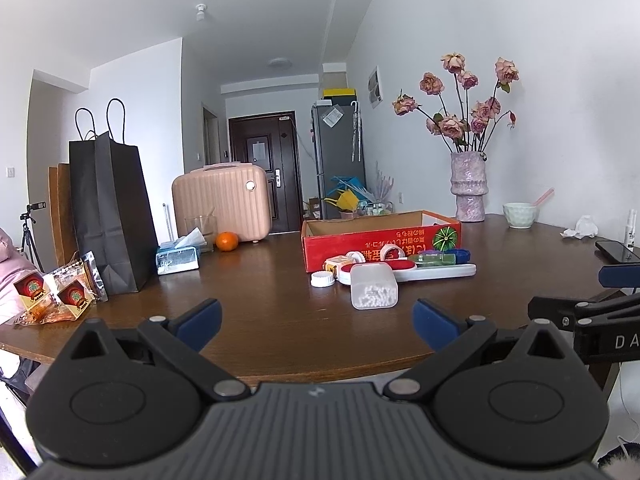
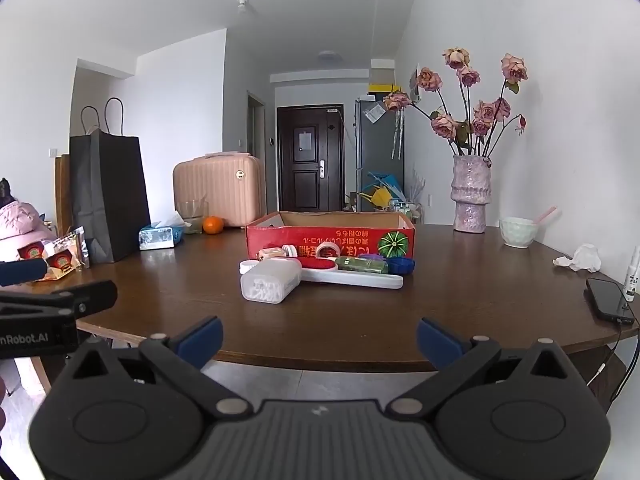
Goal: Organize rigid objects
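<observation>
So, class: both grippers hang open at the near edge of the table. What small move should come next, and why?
Probably ease the left gripper forward toward the white translucent plastic container. It lies nearest, in front of the pile beside the open red cardboard box, with bare brown wooden table between. The right gripper is open too, holding nothing.

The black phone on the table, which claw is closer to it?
The right claw. The phone lies at the table's edge just off to that claw's right side. The left claw sits farther over, with the right claw between it and the phone. Both claws are open and empty.
</observation>
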Demonstrator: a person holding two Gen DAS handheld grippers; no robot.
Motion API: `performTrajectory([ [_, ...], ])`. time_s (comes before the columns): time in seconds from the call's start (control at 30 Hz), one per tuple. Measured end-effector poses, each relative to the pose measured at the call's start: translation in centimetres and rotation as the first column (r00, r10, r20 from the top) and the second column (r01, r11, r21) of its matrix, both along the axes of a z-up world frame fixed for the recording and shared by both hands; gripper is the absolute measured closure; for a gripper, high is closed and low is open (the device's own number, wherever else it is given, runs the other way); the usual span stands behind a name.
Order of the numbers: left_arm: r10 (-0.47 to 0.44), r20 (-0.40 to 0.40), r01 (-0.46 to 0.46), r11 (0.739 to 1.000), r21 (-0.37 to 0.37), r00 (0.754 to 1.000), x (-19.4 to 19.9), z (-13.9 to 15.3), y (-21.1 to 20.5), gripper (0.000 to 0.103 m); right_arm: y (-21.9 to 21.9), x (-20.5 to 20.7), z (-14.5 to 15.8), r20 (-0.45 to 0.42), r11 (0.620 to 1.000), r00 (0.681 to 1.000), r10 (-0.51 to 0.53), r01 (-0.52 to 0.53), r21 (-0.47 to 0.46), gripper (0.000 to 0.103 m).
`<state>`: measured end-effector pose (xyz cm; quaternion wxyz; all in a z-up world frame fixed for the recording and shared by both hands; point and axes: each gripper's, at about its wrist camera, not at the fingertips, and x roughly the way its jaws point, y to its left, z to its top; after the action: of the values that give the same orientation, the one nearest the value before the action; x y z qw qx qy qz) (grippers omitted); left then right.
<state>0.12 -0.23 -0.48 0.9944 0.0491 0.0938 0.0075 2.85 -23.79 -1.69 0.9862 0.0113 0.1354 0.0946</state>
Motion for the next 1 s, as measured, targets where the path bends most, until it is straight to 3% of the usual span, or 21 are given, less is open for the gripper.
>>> performTrajectory([
  [1.0,0.002,0.003,-0.002,1.000,0.004,1.000,-0.04,0.10,-0.17,0.000,-0.26,-0.11,0.24,0.020,1.000,1.000,-0.010,0.010,-0.007,0.000],
])
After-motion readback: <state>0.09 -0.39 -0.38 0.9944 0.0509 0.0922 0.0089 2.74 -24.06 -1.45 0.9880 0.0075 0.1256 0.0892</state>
